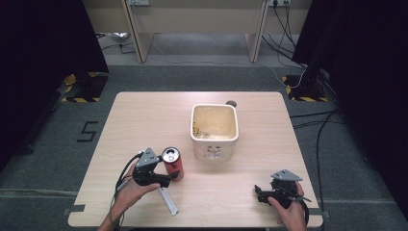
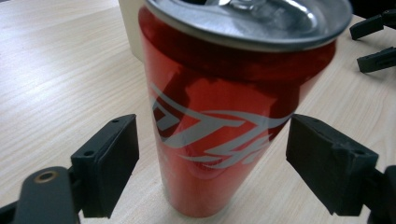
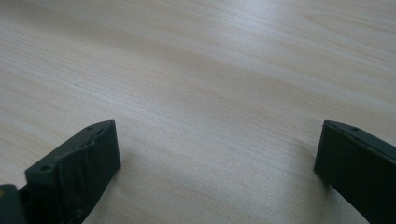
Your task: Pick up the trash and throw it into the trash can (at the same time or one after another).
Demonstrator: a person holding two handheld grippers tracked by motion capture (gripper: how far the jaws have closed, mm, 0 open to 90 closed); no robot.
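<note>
Jaws of the left gripper (image 2: 212, 161) stand spread around the upright red can (image 2: 233, 116), not yet pinching. Closing off-centre could tip it. The right gripper (image 3: 217, 163) rests released over bare table (image 3: 210, 70).

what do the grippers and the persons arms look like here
Both the left gripper and the right gripper are black, each topped by a grey three-cornered plate. The jaws are flat black blocks with small screw holes. A dark cable trails from each gripper. The forearms show no sleeves.
</note>
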